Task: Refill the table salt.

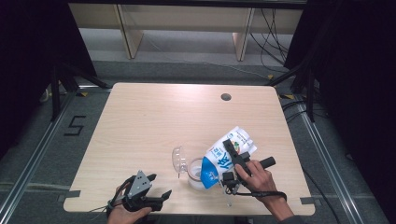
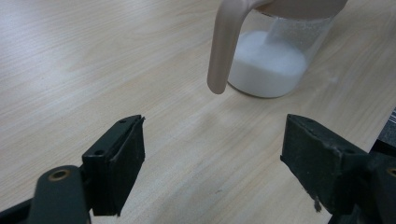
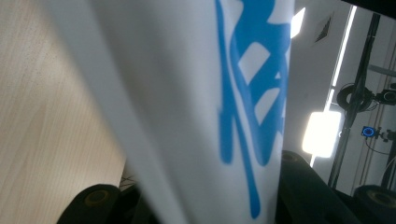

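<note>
**Soft pouch tipped over a clear jar**

At the table's (image 1: 140, 121) near left edge the left gripper (image 1: 156, 186) rests with jaws spread, nothing between them. Right of it stands the clear jar (image 1: 196, 173), lid (image 1: 179, 159) flipped open, white powder (image 2: 266, 70) inside. The right gripper (image 1: 232, 154) pinches the white-and-blue pouch (image 1: 229, 154) mid-body, tilted mouth-down over the jar. The pouch looks soft, light and slippery; I'd grip mid-body, where it folds least

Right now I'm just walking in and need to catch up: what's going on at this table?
A person is tipping a white-and-blue bag, clamped in the right gripper, over a clear jar that already holds some white powder. The jar's hinged lid stands open. The left gripper waits open near the table's front edge, holding nothing.
</note>
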A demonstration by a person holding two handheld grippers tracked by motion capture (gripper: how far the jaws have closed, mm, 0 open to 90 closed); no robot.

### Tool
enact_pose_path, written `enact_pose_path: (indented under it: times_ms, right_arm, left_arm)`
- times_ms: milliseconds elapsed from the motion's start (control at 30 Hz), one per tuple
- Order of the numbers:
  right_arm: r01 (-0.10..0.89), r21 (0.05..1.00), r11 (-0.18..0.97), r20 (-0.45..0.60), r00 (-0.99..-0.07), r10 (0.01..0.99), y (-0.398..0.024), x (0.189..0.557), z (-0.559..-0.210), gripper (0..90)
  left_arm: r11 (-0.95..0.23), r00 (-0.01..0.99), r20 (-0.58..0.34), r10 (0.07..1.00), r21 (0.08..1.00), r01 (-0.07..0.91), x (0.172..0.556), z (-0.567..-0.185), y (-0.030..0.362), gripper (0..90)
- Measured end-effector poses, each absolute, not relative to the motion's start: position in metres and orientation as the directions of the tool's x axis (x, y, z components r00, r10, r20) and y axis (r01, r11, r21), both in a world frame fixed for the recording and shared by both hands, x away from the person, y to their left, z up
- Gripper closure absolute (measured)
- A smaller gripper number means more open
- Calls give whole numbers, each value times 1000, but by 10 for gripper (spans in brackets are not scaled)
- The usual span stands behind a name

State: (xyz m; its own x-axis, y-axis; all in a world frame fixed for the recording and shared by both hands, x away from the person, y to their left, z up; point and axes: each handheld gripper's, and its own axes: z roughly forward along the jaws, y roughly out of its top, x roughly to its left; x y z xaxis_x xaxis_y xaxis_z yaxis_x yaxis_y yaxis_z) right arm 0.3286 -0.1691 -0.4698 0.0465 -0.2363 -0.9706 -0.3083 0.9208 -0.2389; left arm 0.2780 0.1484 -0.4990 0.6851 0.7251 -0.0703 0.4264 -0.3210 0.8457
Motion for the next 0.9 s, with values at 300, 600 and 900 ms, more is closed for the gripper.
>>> enact_pose_path:
  times_ms: [300, 600, 900]
  right_arm:
    - [-297, -236, 926, -971, 31, -237, -169, 328, -470, 757]
    - [-309, -248, 918, -968, 37, -249, -169, 329, -470, 761]
    - [-302, -220, 927, -975, 34, -220, -169, 328, -471, 764]
  left_arm:
    - [-321, 684, -69, 726, 846, 426, 278, -499, 148, 209]
    - [-320, 684, -71, 726, 846, 427, 278, -499, 148, 209]
    - [-321, 684, -69, 727, 846, 426, 278, -499, 148, 210]
